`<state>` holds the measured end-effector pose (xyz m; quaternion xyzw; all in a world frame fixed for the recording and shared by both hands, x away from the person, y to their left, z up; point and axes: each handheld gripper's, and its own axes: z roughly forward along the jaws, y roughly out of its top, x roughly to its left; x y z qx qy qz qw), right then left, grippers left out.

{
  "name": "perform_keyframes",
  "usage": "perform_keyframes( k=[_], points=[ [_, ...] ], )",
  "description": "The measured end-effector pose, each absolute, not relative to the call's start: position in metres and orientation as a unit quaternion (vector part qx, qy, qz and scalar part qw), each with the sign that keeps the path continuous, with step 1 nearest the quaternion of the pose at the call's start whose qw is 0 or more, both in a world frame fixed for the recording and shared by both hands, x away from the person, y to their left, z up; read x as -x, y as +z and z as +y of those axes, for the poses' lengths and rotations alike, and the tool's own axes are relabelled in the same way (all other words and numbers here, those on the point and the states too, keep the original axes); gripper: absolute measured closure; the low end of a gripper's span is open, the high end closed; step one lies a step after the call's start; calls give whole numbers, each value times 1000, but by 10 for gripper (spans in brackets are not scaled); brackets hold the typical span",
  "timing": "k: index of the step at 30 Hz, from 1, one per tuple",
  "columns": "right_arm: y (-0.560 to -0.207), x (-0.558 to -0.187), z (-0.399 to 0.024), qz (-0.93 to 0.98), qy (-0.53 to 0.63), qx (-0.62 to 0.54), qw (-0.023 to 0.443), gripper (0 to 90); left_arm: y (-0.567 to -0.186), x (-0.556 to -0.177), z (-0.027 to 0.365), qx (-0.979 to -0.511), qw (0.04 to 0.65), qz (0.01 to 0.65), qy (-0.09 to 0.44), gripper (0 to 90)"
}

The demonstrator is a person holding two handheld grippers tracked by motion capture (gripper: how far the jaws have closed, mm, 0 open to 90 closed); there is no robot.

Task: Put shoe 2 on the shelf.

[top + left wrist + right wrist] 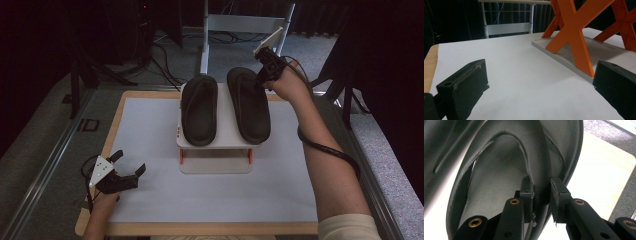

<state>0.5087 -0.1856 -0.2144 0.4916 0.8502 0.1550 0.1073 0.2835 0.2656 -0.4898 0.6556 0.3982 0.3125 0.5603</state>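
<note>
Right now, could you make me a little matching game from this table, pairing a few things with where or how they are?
Things:
1. right gripper
2. left gripper
3. left slipper
4. rack legs

States:
A. orange, X-shaped
B. lying untouched on the rack's top shelf
C. open above the white mat
D. shut on the right slipper's strap

Pairs: 1-D, 2-C, 3-B, 4-A

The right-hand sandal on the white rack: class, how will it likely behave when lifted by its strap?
The right sandal is pinched at its strap by the right gripper. The thin strap will probably flex, so the sole may sag or swing. It looks light, like foam or rubber. Its matte surface should resist slipping.
</note>
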Motion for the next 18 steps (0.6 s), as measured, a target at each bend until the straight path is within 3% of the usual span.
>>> perform_keyframes(
  k=[11,18],
  points=[
    [-224,-512,-161,857,151,-486,87,745,-490,-283,266,-656,561,398,312,0],
    [-231,-511,-152,860,129,-483,100,745,-490,-283,266,-656,562,397,310,0]
  ],
)
